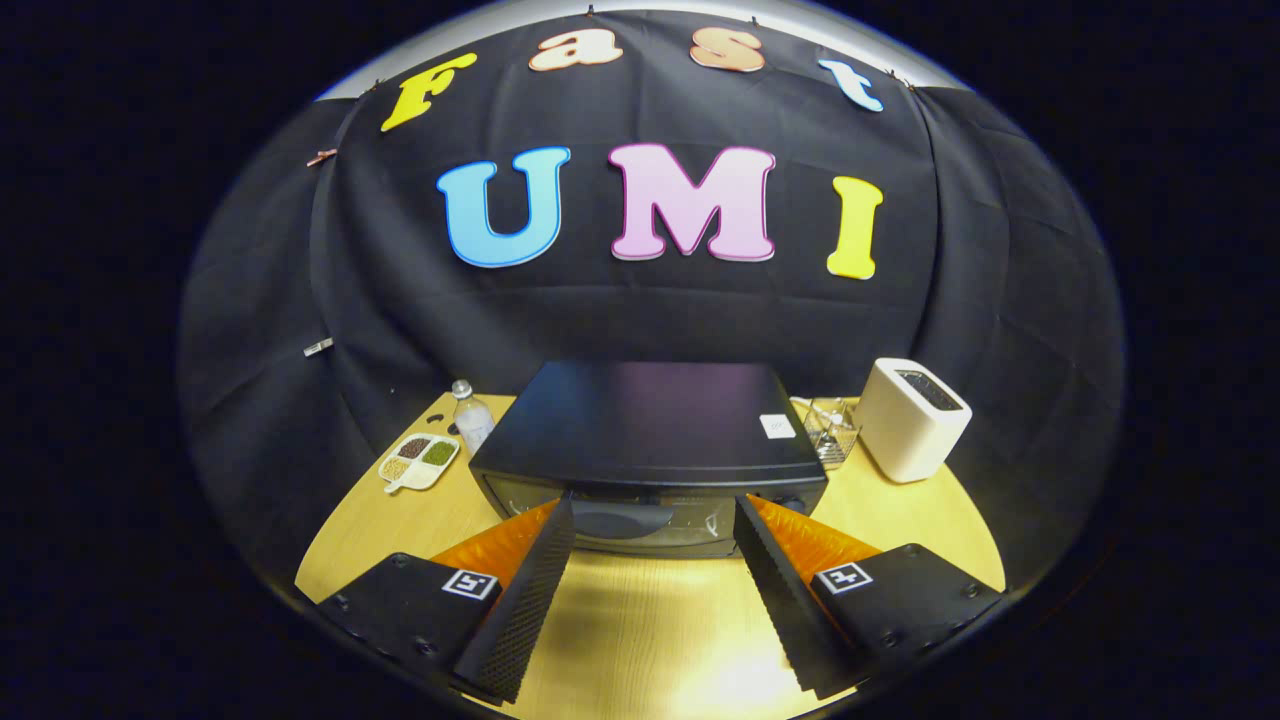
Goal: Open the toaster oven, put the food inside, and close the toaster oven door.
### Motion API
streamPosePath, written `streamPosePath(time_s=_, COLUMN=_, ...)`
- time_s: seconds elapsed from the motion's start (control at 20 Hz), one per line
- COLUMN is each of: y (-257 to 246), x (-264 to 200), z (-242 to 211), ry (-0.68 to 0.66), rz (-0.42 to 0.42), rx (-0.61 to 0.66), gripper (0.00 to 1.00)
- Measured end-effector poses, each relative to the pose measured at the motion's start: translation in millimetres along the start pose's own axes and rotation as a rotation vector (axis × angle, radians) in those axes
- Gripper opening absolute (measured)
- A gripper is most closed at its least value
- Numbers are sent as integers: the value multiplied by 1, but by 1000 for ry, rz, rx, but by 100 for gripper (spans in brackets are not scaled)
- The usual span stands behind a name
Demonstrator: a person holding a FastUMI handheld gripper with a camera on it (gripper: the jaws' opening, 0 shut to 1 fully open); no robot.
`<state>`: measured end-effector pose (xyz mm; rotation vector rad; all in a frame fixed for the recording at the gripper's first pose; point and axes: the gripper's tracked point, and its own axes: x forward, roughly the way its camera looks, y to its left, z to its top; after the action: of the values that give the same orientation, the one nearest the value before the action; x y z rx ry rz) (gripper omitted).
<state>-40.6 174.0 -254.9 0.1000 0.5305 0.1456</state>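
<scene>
Risk: while my fingers [655, 520] hang spread wide and empty just short of the toaster oven [650, 450], I judge the likeliest slip to be hooking the door handle [620, 520] off-centre, so the door twists or the whole oven slides back on the smooth desk [640, 620].
Cause: the handle is a shallow dark bulge against dark glass, hard for me to read from here, and the fisheye bends the door edge.
Second risk: a wide swing toward the sides could clip the divided dish [420, 460] and the small bottle [470, 415] on one side, or the wire rack [830, 428] and pale toaster [912, 418] on the other.
Oven position: mid-desk, just ahead of my fingers, front facing me, the handle lying between the two fingertips.
Oven look: a low black box with a flat glossy top carrying a small white sticker [777, 426], a glass door [640, 515] and a knob [790, 503] at one end.
Door: it appears closed and upright.
Stage: a closed door fits either food waiting outside or food already shut in; I cannot see through the glass.
Food: the dish holds small heaps in its compartments.
</scene>
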Motion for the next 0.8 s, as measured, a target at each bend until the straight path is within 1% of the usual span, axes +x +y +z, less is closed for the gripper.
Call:
streamPosePath(time_s=0.2, y=-20, x=-29, z=49, ry=-92, rz=-1, rx=35, gripper=99)
streamPosePath(time_s=0.35, y=-43, x=-57, z=85, ry=-176, rz=-26, rx=41, gripper=99)
streamPosePath(time_s=0.45, y=-57, x=-75, z=107, ry=-232, rz=-47, rx=23, gripper=99)
streamPosePath(time_s=0.6, y=-75, x=-99, z=127, ry=-282, rz=-75, rx=-12, gripper=99)
streamPosePath(time_s=0.8, y=-92, x=-132, z=148, ry=-369, rz=-106, rx=-19, gripper=99)
